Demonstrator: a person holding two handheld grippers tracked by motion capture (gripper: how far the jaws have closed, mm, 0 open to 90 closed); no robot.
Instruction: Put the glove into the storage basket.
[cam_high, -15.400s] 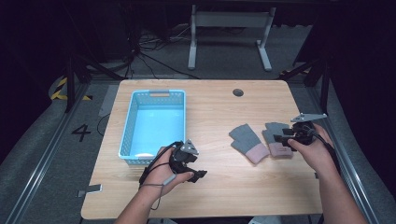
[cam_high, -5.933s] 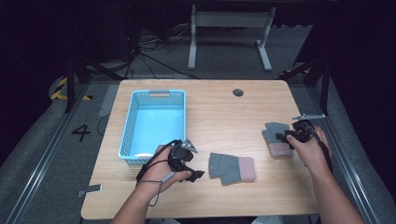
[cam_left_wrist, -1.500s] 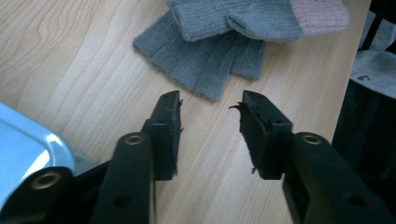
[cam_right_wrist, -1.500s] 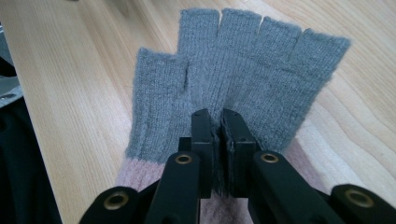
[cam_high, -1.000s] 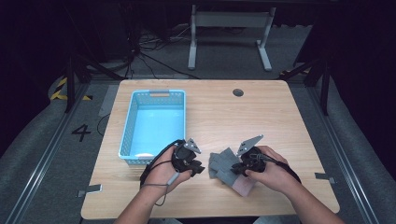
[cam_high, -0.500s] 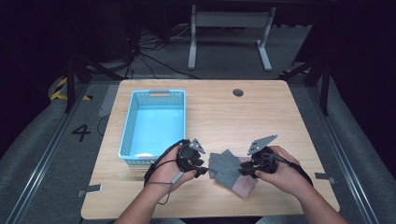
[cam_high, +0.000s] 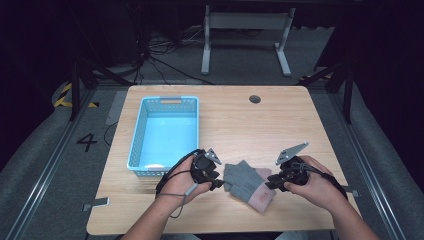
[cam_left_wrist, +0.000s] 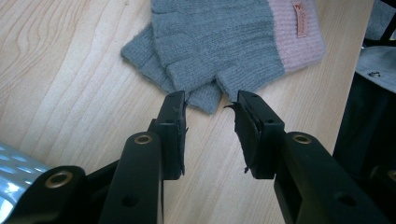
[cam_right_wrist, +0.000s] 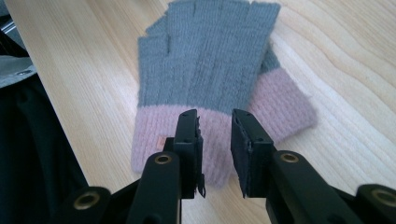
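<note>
Two grey knitted fingerless gloves (cam_high: 247, 182) with pink cuffs lie stacked flat on the wooden table, near its front edge. My left gripper (cam_high: 220, 184) sits at their finger end. In the left gripper view its jaws (cam_left_wrist: 210, 100) have just been opening, with a grey finger tip of the gloves (cam_left_wrist: 219, 42) lying loose right at the gap. My right gripper (cam_high: 270, 184) sits at the cuff end. Its jaws (cam_right_wrist: 215, 116) have also just been opening and hover over the pink cuff of the gloves (cam_right_wrist: 210, 60) without pressing on it.
A light blue plastic basket (cam_high: 135, 150) stands just left of my left hand, and its corner (cam_left_wrist: 9, 158) shows in the left gripper view. A round cable hole (cam_high: 255, 99) lies at the back of the table (cam_high: 300, 125).
Both grippers have opened and let go of the gloves. The right hand has drawn back to the right, off the cuff. The left hand has stayed put.
</note>
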